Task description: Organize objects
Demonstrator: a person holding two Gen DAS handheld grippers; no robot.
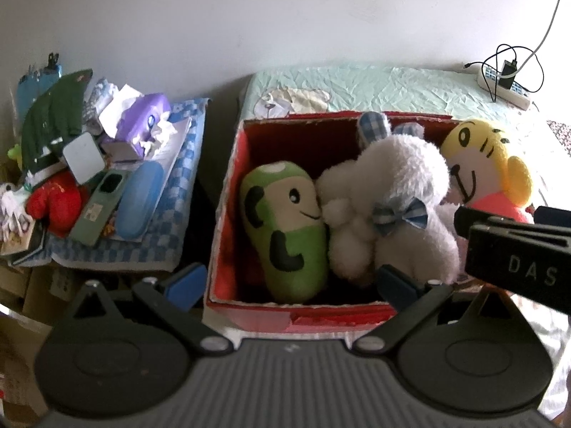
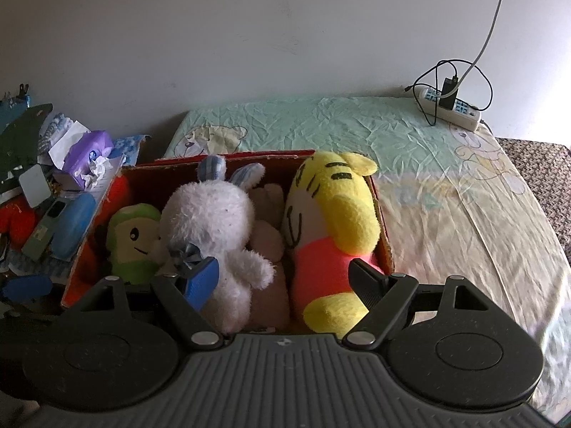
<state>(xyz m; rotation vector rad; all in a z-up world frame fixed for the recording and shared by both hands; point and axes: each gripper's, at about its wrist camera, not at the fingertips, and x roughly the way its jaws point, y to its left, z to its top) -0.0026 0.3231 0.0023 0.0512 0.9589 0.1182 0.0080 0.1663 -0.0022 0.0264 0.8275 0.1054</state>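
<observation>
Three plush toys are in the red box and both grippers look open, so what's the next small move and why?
Probably draw the right gripper back: its fingers are spread, gripping nothing, while the yellow tiger plush, white bunny and green plush already sit inside the red box.

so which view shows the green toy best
The left wrist view: the green toy lies in full sight in the red box, face and markings clear. In the right wrist view the white bunny and the box wall hide part of it.
</observation>
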